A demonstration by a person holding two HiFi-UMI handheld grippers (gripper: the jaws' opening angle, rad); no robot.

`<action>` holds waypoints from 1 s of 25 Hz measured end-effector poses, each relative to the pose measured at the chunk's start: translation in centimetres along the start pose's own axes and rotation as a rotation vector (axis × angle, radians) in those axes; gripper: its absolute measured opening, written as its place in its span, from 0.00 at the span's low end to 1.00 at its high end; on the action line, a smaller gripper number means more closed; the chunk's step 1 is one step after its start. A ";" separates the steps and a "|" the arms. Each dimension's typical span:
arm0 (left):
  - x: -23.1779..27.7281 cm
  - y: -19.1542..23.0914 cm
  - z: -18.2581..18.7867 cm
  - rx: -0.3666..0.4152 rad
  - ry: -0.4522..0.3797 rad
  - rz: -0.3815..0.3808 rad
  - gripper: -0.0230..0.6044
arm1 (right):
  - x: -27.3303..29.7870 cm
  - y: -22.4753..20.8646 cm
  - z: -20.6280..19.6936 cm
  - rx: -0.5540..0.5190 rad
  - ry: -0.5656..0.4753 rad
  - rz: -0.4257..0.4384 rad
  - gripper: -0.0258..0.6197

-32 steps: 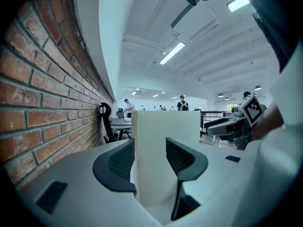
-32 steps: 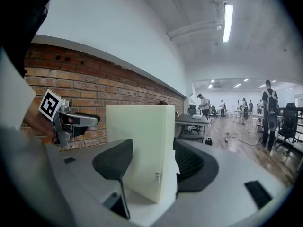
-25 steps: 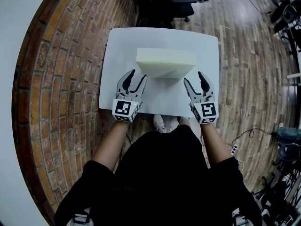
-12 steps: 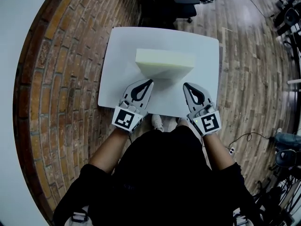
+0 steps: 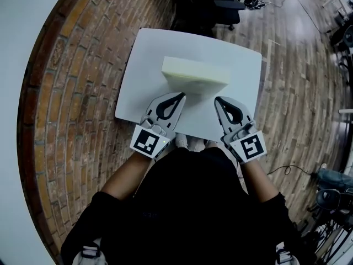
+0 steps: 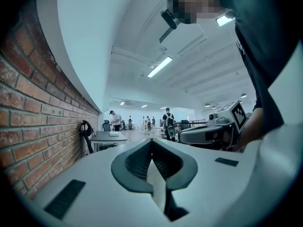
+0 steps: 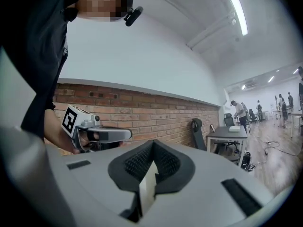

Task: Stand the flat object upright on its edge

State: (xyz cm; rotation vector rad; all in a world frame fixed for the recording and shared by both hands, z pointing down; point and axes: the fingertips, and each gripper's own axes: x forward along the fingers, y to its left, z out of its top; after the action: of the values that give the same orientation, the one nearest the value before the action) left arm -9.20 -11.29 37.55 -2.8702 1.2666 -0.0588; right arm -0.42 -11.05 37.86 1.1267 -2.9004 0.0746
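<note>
**A:** Start at the left. What's out there?

**B:** A brick wall (image 5: 66,93) runs well off to the left of the left gripper (image 5: 181,95). A white table (image 5: 140,65) lies under both sets of fingers. The left gripper has its marker cube (image 5: 149,141) nearest the person, and its tips point away from the body.

**A:** And how do its fingers stand?

**B:** Pressed together. In the left gripper view the two dark pads (image 6: 132,162) meet at their tips, and nothing is gripped between them.

**A:** Where's the flat object?

**B:** The pale foam block (image 5: 196,70) stands on the table just beyond both sets of fingertips, spanning the gap between them. Its narrow face points up and its broad face is turned toward the fingers, so it looks to be up on its edge. The left tips come right up to its near lower corner. Whether they touch it, I can't tell from the head view.

**A:** And the right side?

**B:** The right gripper (image 5: 217,99) mirrors the left, angled inward toward the block's other near corner, with its tips just short of it. Its fingers (image 7: 168,167) are closed tip to tip as well, holding nothing.

**A:** Anything past it?

**B:** There's wooden floor (image 5: 298,81) to the right of the right fingers. A dark office chair (image 5: 209,4) sits beyond the block, past the table's far edge.
</note>
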 end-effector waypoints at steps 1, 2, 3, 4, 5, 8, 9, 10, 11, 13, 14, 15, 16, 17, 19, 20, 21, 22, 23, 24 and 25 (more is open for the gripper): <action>0.1 -0.1 0.2 -0.004 0.008 -0.001 0.07 | 0.1 0.0 0.3 0.000 -0.004 0.005 0.05; 0.2 -0.3 0.4 -0.009 0.013 -0.002 0.07 | 0.2 0.1 0.6 0.000 -0.008 0.011 0.05; 0.3 -0.4 0.6 -0.013 0.015 -0.003 0.07 | 0.2 0.2 0.8 0.000 -0.013 0.016 0.05; 0.4 -0.5 0.8 -0.015 0.015 -0.004 0.07 | 0.3 0.3 1.1 0.000 -0.017 0.022 0.05; 0.5 -0.6 0.9 -0.017 0.015 -0.004 0.07 | 0.3 0.4 1.3 -0.001 -0.020 0.029 0.05; 0.8 -0.9 1.3 -0.023 0.012 -0.007 0.07 | 0.4 0.6 2.1 -0.006 -0.028 0.042 0.05; 0.9 -0.9 1.4 -0.025 0.010 -0.008 0.07 | 0.4 0.7 2.4 -0.009 -0.030 0.044 0.05; 0.9 -1.0 1.5 -0.027 0.009 -0.009 0.07 | 0.5 0.7 2.6 -0.012 -0.032 0.045 0.05; 0.9 -1.0 1.6 -0.027 0.009 -0.009 0.07 | 0.6 0.7 2.8 -0.016 -0.034 0.046 0.05; 0.9 -1.0 1.8 -0.028 0.007 -0.010 0.07 | 0.8 0.7 3.1 -0.019 -0.035 0.047 0.05; 1.0 -1.0 1.9 -0.029 0.005 -0.009 0.07 | 0.8 0.7 3.3 -0.019 -0.036 0.047 0.05; 1.0 -0.9 2.0 -0.030 0.002 -0.008 0.07 | 0.9 0.7 3.4 -0.018 -0.038 0.047 0.05; 1.0 -0.8 2.1 -0.031 -0.002 -0.006 0.07 | 1.0 0.8 3.4 -0.019 -0.040 0.047 0.05; 0.9 -0.8 2.3 -0.031 -0.005 -0.004 0.07 | 1.0 0.8 3.5 -0.020 -0.041 0.048 0.05; 0.8 -0.7 2.7 -0.029 -0.012 0.000 0.07 | 1.0 1.0 3.7 -0.021 -0.045 0.047 0.05; 0.8 -0.8 2.9 -0.026 -0.014 0.000 0.07 | 1.0 1.1 3.9 -0.020 -0.046 0.046 0.05; 0.7 -0.8 3.1 -0.024 -0.016 -0.001 0.07 | 0.9 1.1 4.0 -0.019 -0.047 0.044 0.05; 0.7 -0.8 3.3 -0.021 -0.017 -0.002 0.07 | 0.9 1.2 4.2 -0.019 -0.048 0.042 0.05; 0.7 -0.9 3.5 -0.018 -0.018 -0.003 0.07 | 0.9 1.3 4.3 -0.019 -0.048 0.041 0.05; 0.6 -0.9 3.5 -0.016 -0.017 -0.004 0.07 | 0.8 1.4 4.4 -0.019 -0.048 0.041 0.05; 0.6 -0.9 3.5 -0.015 -0.015 -0.005 0.07 | 0.8 1.4 4.5 -0.021 -0.048 0.041 0.05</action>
State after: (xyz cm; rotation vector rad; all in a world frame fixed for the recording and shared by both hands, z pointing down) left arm -8.02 -11.19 34.05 -2.8810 1.2621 -0.0278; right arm -2.06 -10.80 33.39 1.0815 -2.9595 0.0182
